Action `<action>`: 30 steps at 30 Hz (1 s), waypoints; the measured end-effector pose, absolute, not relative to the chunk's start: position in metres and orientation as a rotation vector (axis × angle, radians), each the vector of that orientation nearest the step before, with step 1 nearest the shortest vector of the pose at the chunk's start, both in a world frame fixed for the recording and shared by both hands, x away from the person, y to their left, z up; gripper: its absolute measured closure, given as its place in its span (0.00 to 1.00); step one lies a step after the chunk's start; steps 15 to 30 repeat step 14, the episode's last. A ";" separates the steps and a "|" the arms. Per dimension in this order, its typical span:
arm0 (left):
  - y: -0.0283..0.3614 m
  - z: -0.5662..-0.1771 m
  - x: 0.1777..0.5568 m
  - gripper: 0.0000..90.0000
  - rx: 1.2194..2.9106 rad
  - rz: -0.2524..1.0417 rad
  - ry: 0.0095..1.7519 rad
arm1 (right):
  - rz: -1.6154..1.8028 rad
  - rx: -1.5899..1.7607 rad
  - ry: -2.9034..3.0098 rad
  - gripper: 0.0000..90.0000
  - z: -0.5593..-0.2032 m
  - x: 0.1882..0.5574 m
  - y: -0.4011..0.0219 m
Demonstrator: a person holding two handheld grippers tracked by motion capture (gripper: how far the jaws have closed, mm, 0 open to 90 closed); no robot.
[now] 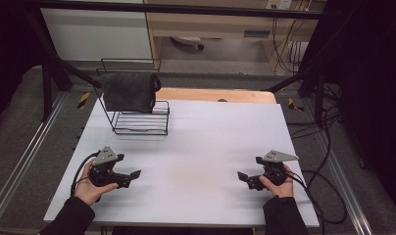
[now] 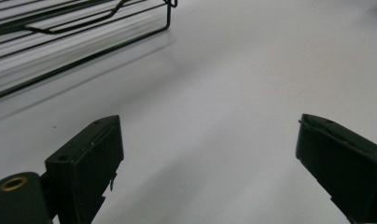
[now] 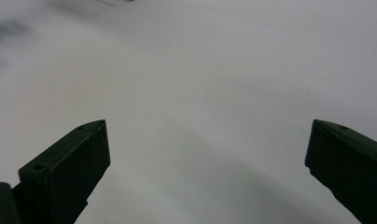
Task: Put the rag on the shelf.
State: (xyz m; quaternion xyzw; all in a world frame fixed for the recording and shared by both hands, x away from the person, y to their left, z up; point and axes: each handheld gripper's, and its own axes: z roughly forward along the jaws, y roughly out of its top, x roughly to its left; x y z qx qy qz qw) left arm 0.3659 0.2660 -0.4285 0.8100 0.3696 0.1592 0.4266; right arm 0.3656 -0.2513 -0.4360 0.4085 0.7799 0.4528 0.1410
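While both grippers sit low over the white table (image 1: 196,147), nothing is between their jaws. Nearest thing to them: a dark grey towel (image 1: 128,90), soft and matte, draped over the top bar of a black wire rack (image 1: 139,122) at the far left of the table, well apart from both grippers. Cloth hides the rack's upper back; no other contents made out on its shelf. In the left gripper view the rack (image 2: 60,46) is cut off at the top left corner, thin bars blurred. Left gripper (image 1: 132,177), held in the left hand (image 1: 90,188): jaws spread wide, empty. Right gripper (image 1: 242,177), in the right hand (image 1: 279,186): jaws likewise wide apart, bare tabletop between. Jaw pads flat, black, blocky. Dark sleeves cut off by the bottom edge. Table surface smooth, faint tan stain mid-front.
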 end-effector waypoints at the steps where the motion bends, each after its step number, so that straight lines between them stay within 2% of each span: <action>1: 0.267 -0.430 0.366 0.08 2.031 0.404 0.923 | 1.288 1.186 2.259 0.01 -0.438 0.365 -0.254; 30: 0.270 -0.441 0.364 0.08 2.068 0.395 0.921 | 1.286 1.185 2.271 0.01 -0.445 0.361 -0.261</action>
